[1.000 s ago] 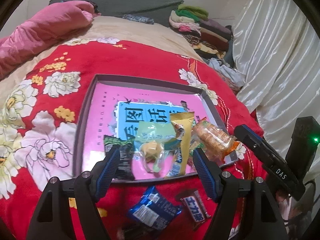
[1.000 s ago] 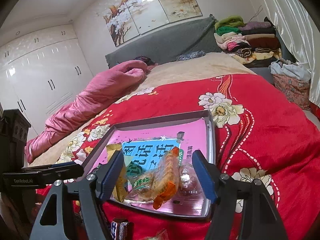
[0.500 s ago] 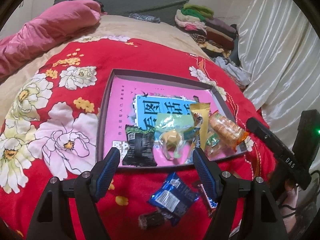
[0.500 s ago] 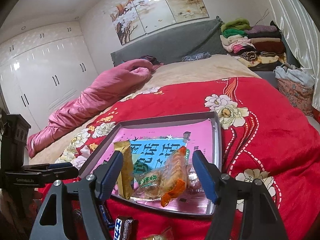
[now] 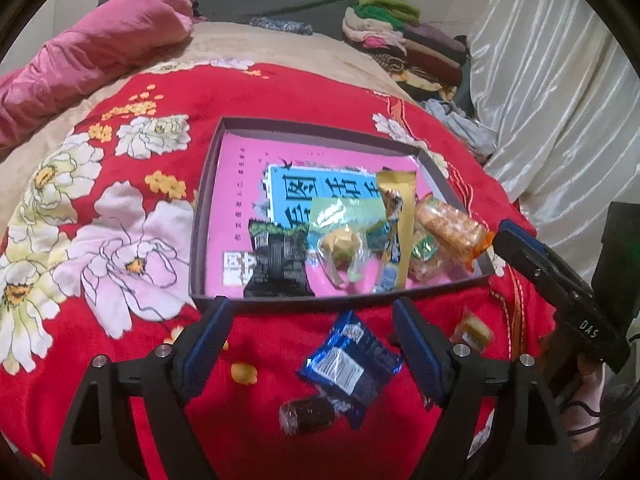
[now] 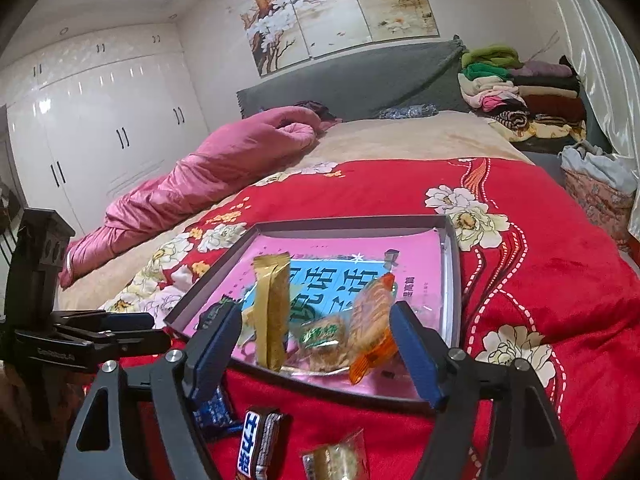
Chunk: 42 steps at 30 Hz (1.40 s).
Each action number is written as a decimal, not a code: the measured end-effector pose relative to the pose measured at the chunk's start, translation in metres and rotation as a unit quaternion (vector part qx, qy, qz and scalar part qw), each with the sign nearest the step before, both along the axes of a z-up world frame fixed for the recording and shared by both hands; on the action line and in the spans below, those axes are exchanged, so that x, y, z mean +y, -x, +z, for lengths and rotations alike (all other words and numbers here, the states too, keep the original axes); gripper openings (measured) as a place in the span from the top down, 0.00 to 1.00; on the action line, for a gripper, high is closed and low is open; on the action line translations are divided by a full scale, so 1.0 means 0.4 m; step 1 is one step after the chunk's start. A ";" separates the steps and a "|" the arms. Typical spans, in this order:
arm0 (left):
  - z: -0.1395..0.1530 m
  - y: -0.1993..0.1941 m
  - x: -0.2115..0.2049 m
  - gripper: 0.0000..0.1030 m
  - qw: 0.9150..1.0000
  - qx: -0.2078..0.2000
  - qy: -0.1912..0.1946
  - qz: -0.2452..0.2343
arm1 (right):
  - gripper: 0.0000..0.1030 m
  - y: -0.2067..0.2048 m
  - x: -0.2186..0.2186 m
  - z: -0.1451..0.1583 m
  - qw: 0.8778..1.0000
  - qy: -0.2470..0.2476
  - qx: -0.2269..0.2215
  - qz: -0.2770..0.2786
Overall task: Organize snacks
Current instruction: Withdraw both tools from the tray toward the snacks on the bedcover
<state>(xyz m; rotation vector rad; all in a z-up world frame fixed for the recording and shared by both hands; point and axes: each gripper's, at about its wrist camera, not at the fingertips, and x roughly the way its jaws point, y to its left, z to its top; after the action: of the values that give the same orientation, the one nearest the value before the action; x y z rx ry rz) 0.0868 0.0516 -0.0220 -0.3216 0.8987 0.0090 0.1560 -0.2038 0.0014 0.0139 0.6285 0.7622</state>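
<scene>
We had both claws spread wide and empty: the left gripper (image 5: 308, 340) hung over the blue packet (image 5: 349, 367) on the red blanket (image 5: 280, 92), the right gripper (image 6: 316, 350) sat at the tray's near edge. Risk as we judged it: the blanket was soft, so a pinch on the blue packet could bunch fabric into the jaws, or the crinkly wrapper could slide out. The small brown candy (image 5: 307, 415) lay touching that packet and could get dragged along. The tray (image 5: 200, 216) was crowded at its near right (orange cracker pack (image 5: 448, 229) leaning on the wall), so a careless drop might tip things over the rim. Snacks looked like small glossy wrapped packets, some in the tray, some loose just in front, including the chocolate bar (image 6: 258, 442)
</scene>
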 end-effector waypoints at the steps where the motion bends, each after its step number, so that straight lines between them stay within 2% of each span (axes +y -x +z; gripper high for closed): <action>1: -0.004 0.004 -0.002 0.20 1.000 0.003 -0.001 -0.001 | 0.25 0.002 0.001 0.000 1.000 0.002 -0.001 0.001; 15: -0.026 0.044 -0.003 0.20 1.000 0.026 -0.010 -0.012 | 0.25 0.054 0.042 -0.011 0.999 0.036 -0.003 0.031; 26: -0.091 0.087 -0.033 0.20 0.996 0.076 -0.012 -0.034 | 0.25 0.084 0.061 -0.029 0.997 0.061 0.017 0.048; 34: -0.102 0.097 -0.039 0.20 0.996 0.081 -0.029 -0.035 | 0.25 0.107 0.077 -0.049 0.994 0.086 0.028 0.060; 42: -0.109 0.101 -0.031 0.20 0.995 0.084 -0.032 -0.030 | 0.25 0.132 0.093 -0.089 0.988 0.123 0.058 0.074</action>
<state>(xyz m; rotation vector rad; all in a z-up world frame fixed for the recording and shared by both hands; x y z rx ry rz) 0.0463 0.0393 -0.0657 -0.2363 1.0728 0.0087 0.1032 -0.1665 -0.0341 -0.2199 0.8379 0.8269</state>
